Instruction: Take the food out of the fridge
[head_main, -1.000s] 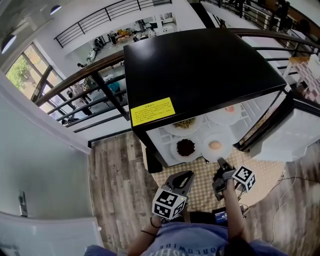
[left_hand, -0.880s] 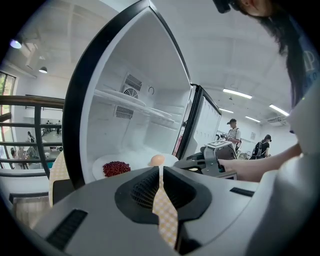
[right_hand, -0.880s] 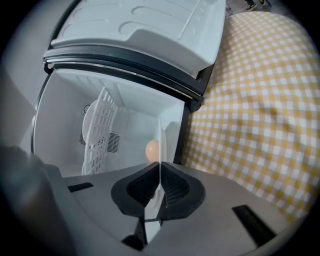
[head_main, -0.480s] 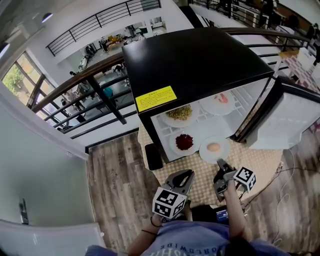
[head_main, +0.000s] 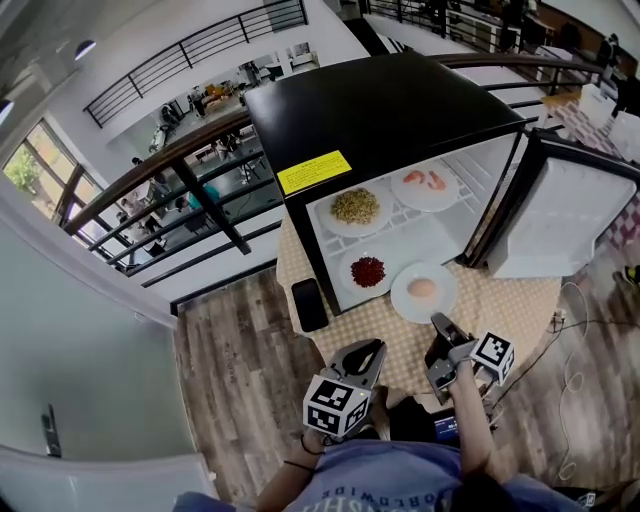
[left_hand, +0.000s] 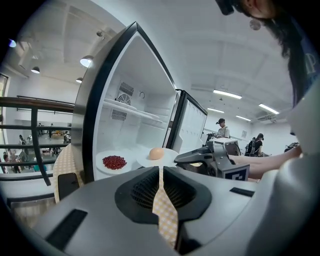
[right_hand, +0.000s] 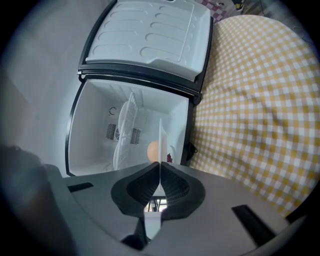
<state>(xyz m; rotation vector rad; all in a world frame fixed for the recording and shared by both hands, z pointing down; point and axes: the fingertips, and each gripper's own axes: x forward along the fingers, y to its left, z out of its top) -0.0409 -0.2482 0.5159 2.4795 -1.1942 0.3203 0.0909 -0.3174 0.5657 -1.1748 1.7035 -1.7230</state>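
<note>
The small black fridge (head_main: 400, 110) stands open on a yellow checked cloth. On its upper wire shelf are a plate of noodles (head_main: 357, 207) and a plate of shrimp (head_main: 428, 183). Below sits a plate of red beans (head_main: 369, 272), also seen in the left gripper view (left_hand: 114, 162). A white plate with an egg (head_main: 424, 290) juts out past the fridge front. My right gripper (head_main: 438, 322) is shut on its near rim, and the rim shows edge-on (right_hand: 160, 140) between the jaws. My left gripper (head_main: 371, 350) is shut and empty, short of the fridge.
The fridge door (head_main: 560, 230) hangs open at the right. A black phone (head_main: 308, 304) lies on the checked cloth (head_main: 400, 345) left of the fridge front. A dark railing (head_main: 190, 190) runs behind the fridge at the left. Wood floor (head_main: 230, 380) lies below.
The egg plate has slid out of the fridge toward me in the right gripper. Both grippers have drawn back from the fridge, and more of its inside shows.
</note>
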